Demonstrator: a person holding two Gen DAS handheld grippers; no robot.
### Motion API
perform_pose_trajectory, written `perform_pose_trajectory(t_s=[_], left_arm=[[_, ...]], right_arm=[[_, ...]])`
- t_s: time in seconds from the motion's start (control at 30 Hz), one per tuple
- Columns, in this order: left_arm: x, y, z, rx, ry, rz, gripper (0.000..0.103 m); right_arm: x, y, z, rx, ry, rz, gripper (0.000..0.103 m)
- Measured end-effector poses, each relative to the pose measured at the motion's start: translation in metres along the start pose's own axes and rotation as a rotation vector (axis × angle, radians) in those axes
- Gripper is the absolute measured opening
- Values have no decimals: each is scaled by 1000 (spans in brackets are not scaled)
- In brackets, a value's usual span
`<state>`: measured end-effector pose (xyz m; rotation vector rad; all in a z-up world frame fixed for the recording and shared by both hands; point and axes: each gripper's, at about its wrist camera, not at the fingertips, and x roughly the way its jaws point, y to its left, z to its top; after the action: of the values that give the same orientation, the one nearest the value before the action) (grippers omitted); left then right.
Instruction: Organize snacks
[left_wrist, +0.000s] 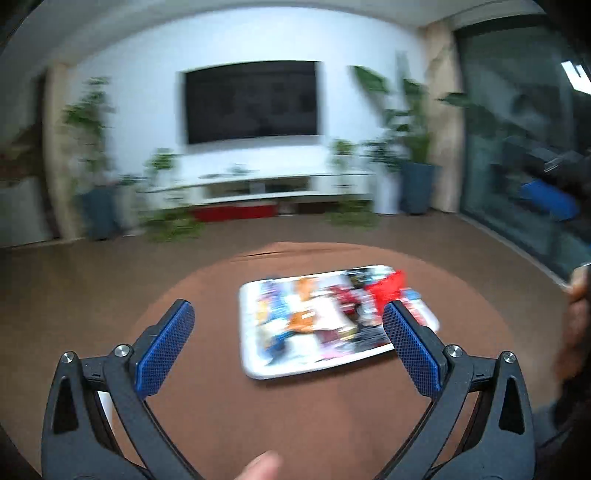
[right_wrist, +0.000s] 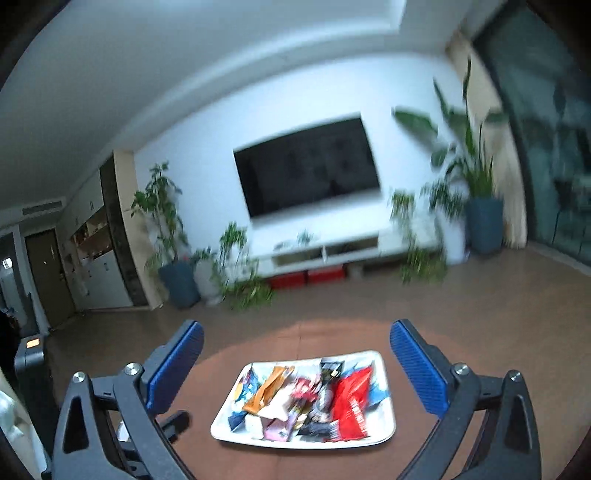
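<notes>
On the brown desk (right_wrist: 424, 454), a white tray (right_wrist: 384, 432) of snacks (right_wrist: 306, 398) sits ahead of both hand-held grippers, and neither one touches it.

From my right hand-held gripper (right_wrist: 295, 354) the tray lies just below and between the blue pads (right_wrist: 413, 369), jaws spread wide, nothing held; a red packet (right_wrist: 351, 398) lies toward the tray's right side, an orange one (right_wrist: 269, 387) on the left. My left hand-held gripper (left_wrist: 288, 325) is also wide open and empty, hovering above the desk (left_wrist: 207, 398), with the tray (left_wrist: 258, 369) ahead and a little right, its near right corner behind the right pad (left_wrist: 410, 347). This view is blurred, so I can't read the packets (left_wrist: 317, 314). A fingertip (left_wrist: 258, 467) shows at the bottom edge.
</notes>
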<state>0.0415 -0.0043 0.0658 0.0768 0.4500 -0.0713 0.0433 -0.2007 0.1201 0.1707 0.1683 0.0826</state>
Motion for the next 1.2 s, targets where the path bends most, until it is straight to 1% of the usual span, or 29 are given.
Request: perform_pose_trajectory(t_s=[0.03, 0.07, 0.13, 0.17, 0.27, 0.33, 0.4, 0.43, 0.5, 0.57, 0.63, 0.83, 0.9, 1.1, 1.2], left_arm=[[-15, -1, -4, 7, -20, 50, 103], [-24, 0, -7, 11, -20, 52, 103], [-35, 1, -9, -8, 9, 46, 103], [-43, 3, -12, -33, 25, 52, 103], [-61, 11, -16, -69, 48, 57, 103], [-66, 14, -19, -95, 83, 38, 103], [-73, 15, -25, -126, 118, -3, 103], [-74, 14, -29, -133, 129, -12, 103], [-78, 10, -38, -123, 162, 0, 103], [-81, 5, -49, -109, 191, 3, 103], [-80, 1, -60, -106, 219, 3, 103], [-68, -6, -86, -85, 294, 10, 103], [-55, -7, -88, -87, 307, 14, 103], [-39, -3, -94, -94, 333, 29, 103], [-32, -3, -96, -93, 347, 31, 103]], right_arm=[[-13, 2, 3, -21, -24, -18, 103], [-24, 4, 5, -34, -45, -26, 103], [-40, 5, 6, -42, -48, -30, 103], [-45, 4, 5, -41, -29, -31, 103], [-54, 2, -3, -12, 84, -34, 103], [-60, 0, -13, 4, 126, -41, 103], [-67, 2, -24, 8, 160, -53, 103], [-69, 3, -31, 6, 186, -60, 103], [-70, 6, -42, -8, 224, -53, 103], [-75, 11, -53, -23, 234, -65, 103], [-75, 12, -63, -27, 255, -72, 103], [-65, 10, -89, -9, 379, -112, 103], [-60, 9, -95, -6, 416, -127, 103], [-45, 1, -112, 12, 522, -214, 103], [-42, -2, -119, 20, 550, -234, 103]])
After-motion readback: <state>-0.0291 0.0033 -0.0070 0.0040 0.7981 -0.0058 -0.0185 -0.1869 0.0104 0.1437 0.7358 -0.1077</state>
